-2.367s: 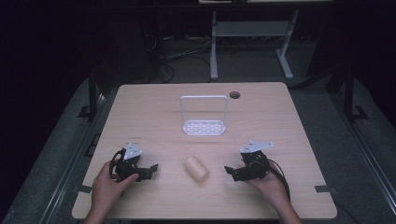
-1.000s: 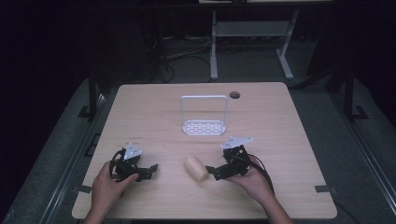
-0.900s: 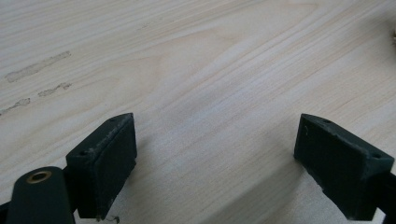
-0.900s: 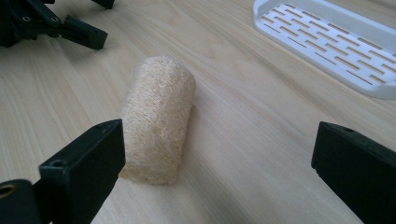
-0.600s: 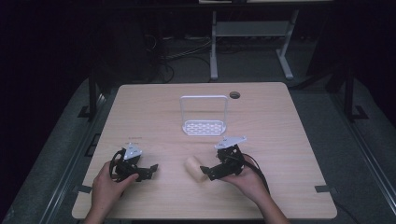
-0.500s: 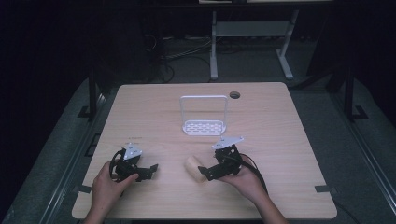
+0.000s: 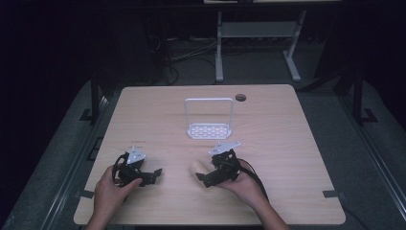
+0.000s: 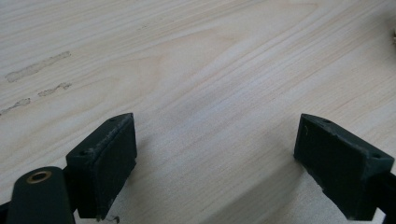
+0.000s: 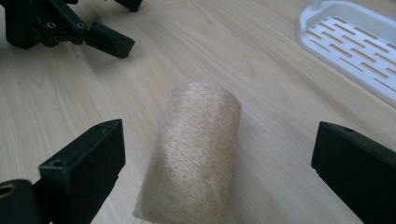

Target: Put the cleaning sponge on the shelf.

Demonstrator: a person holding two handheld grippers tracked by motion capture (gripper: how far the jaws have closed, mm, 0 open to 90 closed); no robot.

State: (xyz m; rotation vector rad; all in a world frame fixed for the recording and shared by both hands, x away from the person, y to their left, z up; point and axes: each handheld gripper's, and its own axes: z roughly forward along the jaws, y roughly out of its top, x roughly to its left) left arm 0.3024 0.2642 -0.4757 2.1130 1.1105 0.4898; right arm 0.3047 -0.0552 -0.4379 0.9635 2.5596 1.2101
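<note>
Between right gripper jaws: loofah roll, jaws apart
Left gripper: apart, idle
Risk: roll may squash or slip sideways

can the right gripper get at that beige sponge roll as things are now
Probably yes. The right gripper has its jaws open on either side of the sponge roll, which lies bare on the table with nothing between.

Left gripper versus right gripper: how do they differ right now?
The right gripper has the tan sponge roll lying between its open jaws, untouched; the left gripper has only bare table between its jaws. In the high view the right gripper sits nearer the white rack than the left gripper. Both are open, held low over the table.
</note>
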